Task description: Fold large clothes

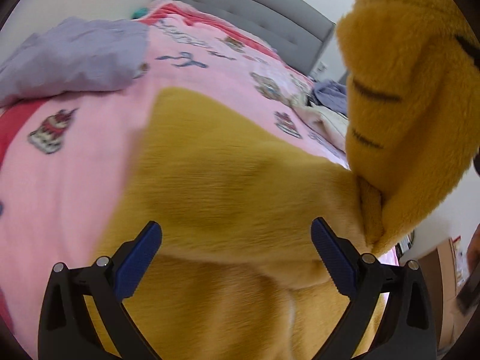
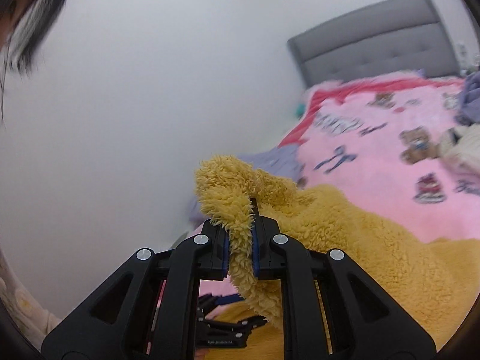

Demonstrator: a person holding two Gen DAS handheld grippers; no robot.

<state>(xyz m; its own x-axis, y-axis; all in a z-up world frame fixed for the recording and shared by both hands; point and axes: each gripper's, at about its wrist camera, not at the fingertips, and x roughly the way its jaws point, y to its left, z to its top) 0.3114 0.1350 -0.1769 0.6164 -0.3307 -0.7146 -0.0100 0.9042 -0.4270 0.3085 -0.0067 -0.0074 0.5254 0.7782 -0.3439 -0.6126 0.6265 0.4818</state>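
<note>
Blanket (image 1: 210, 69), pink and printed, filling the upper left and middle of the left view, spreading over the bed up to the grey headboard (image 1: 249, 3). Lilac cloth (image 1: 72, 57) lying bunched at upper left, well apart from the work.

Fleece (image 1: 228, 186), big and yellow, sprawling over the lower middle of the left view, one thick fold rising at upper right where it is being lifted. Same fleece (image 2: 375, 240) sloping from the centre to the lower right of the right view, resting on the pink cover.

Right gripper (image 2: 241, 255), at bottom centre of its view, pinching a shaggy edge of the fleece between pressed-together pads, a tuft curling above the fingertips.

Left gripper (image 1: 237, 258), at the bottom of its view, hanging with fingers spread wide just over the fleece, gripping nothing.

Likely starting a fold: carrying the lifted edge across the body. Doing it well probably means closing the spread fingers on the matching corner first, keeping both corners level and taut, then laying edge onto edge slowly. Risk seeming to be the thick pile slipping out, or the cloth bunching rather than lying flat.
</note>
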